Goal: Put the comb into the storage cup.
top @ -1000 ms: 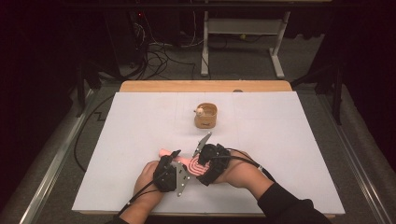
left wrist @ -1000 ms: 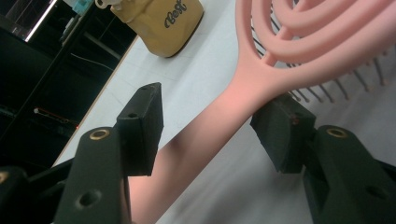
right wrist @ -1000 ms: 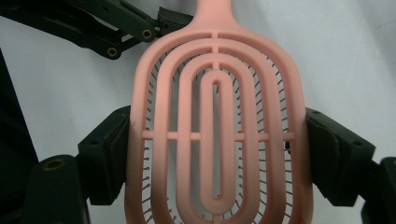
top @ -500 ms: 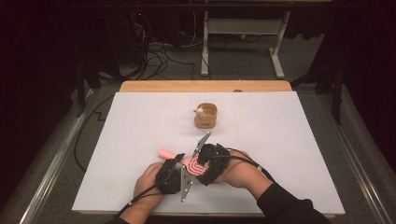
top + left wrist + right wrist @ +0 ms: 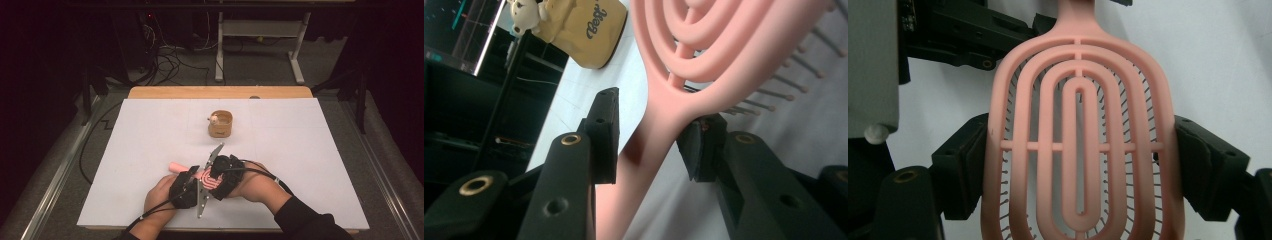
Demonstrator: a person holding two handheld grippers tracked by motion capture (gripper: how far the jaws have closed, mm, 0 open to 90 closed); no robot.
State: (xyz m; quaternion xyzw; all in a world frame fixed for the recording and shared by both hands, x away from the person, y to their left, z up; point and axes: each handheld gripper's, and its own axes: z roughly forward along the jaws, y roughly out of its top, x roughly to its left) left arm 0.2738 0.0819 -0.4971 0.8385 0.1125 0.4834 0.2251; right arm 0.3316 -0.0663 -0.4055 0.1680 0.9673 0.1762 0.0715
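A pink vented hairbrush is held near the table's front middle, its handle sticking out to the left. My right gripper is shut on the two sides of the brush head; in the high view my right gripper meets the left one. My left gripper has just been closing on the brush's neck, and both pads now touch it. In the high view my left gripper sits just left of the head.
A tan round holder with a small plush bear on its rim stands on the white table beyond the hands. A wooden strip edges the far side. Dark floor with cables and a desk frame lies behind.
The left gripper's jaws have narrowed around the brush neck. Both hands have stayed almost where they were, and the right grip on the head is unchanged.
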